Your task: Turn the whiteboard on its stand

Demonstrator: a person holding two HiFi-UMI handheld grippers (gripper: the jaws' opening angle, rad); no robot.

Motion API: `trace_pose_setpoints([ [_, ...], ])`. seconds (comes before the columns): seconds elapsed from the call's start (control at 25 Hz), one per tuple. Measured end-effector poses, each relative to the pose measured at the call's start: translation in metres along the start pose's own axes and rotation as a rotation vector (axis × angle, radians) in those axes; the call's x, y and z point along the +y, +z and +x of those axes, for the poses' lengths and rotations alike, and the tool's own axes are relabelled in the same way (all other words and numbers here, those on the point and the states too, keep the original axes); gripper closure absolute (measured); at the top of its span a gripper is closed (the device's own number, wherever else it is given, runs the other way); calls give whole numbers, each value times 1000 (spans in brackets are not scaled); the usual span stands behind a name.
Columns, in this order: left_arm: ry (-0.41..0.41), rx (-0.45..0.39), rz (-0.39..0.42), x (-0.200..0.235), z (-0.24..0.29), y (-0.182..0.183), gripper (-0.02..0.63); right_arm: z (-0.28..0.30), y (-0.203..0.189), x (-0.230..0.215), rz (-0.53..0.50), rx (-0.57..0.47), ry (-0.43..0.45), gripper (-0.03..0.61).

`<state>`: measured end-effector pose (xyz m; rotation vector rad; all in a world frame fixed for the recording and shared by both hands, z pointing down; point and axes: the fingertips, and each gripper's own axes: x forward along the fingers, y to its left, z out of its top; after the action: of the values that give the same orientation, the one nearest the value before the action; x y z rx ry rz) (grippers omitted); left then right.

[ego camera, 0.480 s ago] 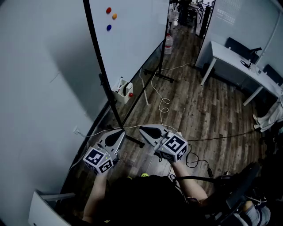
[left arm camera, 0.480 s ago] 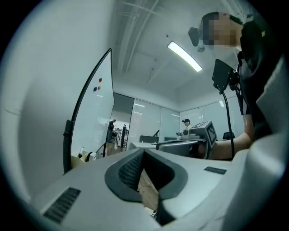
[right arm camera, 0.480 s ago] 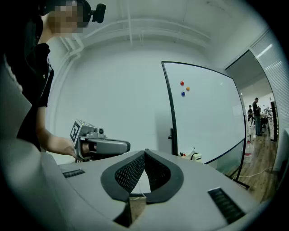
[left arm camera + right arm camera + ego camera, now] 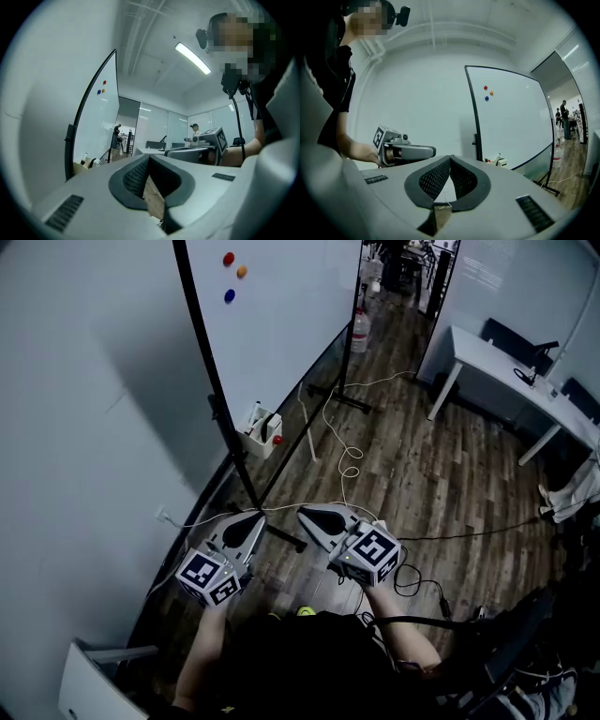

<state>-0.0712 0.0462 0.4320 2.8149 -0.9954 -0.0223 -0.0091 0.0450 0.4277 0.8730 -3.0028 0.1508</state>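
The whiteboard (image 4: pixel 281 324) stands upright in its black-framed stand, edge-on along the grey wall, with red, orange and blue magnets (image 4: pixel 230 295) near its top. A small tray of markers (image 4: pixel 262 432) hangs at its lower edge. My left gripper (image 4: pixel 258 518) and right gripper (image 4: pixel 302 514) are held side by side low in the head view, both shut and empty, short of the near stand post (image 4: pixel 216 409). The left gripper view has the board (image 4: pixel 98 122) at its left, beyond the closed jaws. In the right gripper view the board (image 4: pixel 513 117) is ahead on the right and the left gripper (image 4: pixel 403 151) on the left.
A white cable (image 4: pixel 345 460) loops over the wooden floor past the stand's far foot (image 4: pixel 352 405). A water bottle (image 4: pixel 357 332) stands behind the board. A white desk (image 4: pixel 497 362) is at the right, and black cables (image 4: pixel 422 587) trail near my right hand.
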Motion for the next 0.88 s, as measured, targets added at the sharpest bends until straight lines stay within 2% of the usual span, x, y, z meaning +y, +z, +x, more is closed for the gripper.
trace_pose_setpoints([
  [0.64, 80, 19, 18, 23, -3, 8, 612, 6, -15, -4, 43, 40, 15, 555],
  [0.68, 86, 19, 19, 27, -3, 10, 609, 7, -16, -5, 45, 43, 14, 555],
  [0.76, 98, 17, 20, 38, -2, 11, 565, 14, -18, -10, 45, 49, 9, 555],
  [0.88, 105, 14, 28, 55, 3, 11, 565, 24, -19, -23, 39, 49, -3, 555],
])
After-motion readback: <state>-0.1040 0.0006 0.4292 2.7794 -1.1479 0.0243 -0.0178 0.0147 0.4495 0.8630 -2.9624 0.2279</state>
